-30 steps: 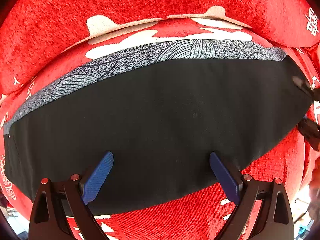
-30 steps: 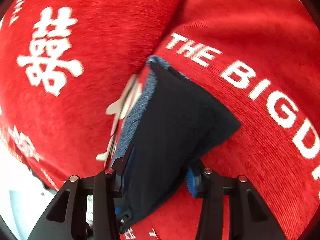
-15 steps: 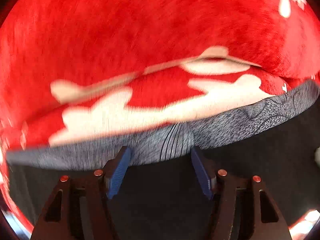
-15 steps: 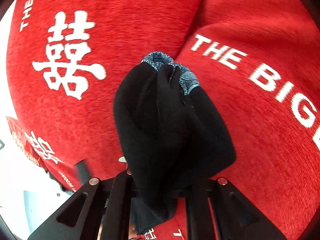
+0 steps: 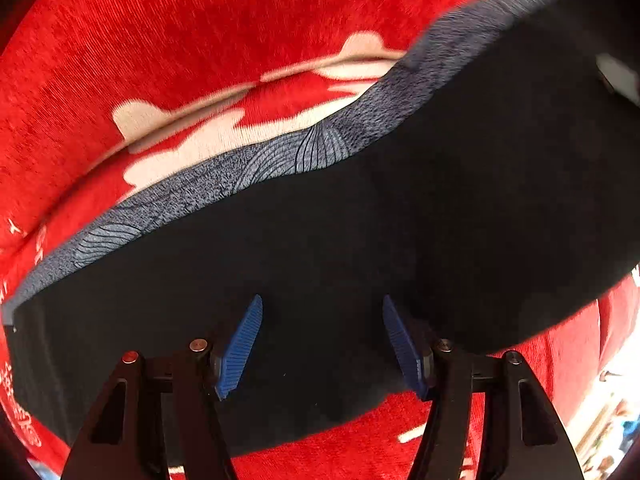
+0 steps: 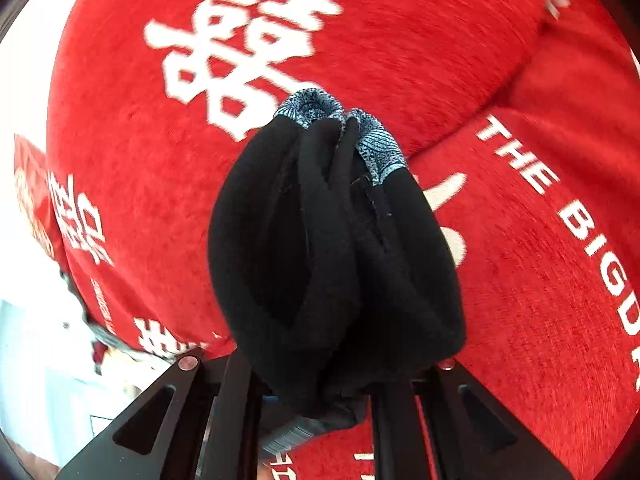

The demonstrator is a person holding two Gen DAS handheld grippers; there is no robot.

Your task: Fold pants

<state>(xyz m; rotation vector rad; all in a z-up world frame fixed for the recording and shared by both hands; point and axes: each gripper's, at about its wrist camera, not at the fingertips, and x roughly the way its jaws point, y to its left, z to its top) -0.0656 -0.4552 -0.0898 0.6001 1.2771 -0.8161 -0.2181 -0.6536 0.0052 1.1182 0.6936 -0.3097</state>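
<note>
The black pants (image 5: 360, 240) with a grey-blue patterned waistband (image 5: 280, 160) lie across a red sofa seat in the left wrist view, their right end lifted. My left gripper (image 5: 322, 344) is open, its blue pads (image 5: 240, 348) hovering over the black cloth near its front edge. My right gripper (image 6: 316, 396) is shut on a bunched end of the pants (image 6: 332, 248), which hangs in thick folds over the fingers and hides the pads. The patterned waistband (image 6: 344, 128) shows at the top of the bunch.
The red sofa cover (image 5: 180, 40) has white shapes and a seam between seat and backrest. In the right wrist view the cover (image 6: 520, 240) bears white characters and the letters "THE BIG". A bright floor area (image 6: 36, 340) lies off the sofa's left edge.
My right gripper has lifted the pants' end, which now bunches up in front of it. My left gripper swung toward the waistband and came back over the black cloth, jaws narrower than a second ago.
</note>
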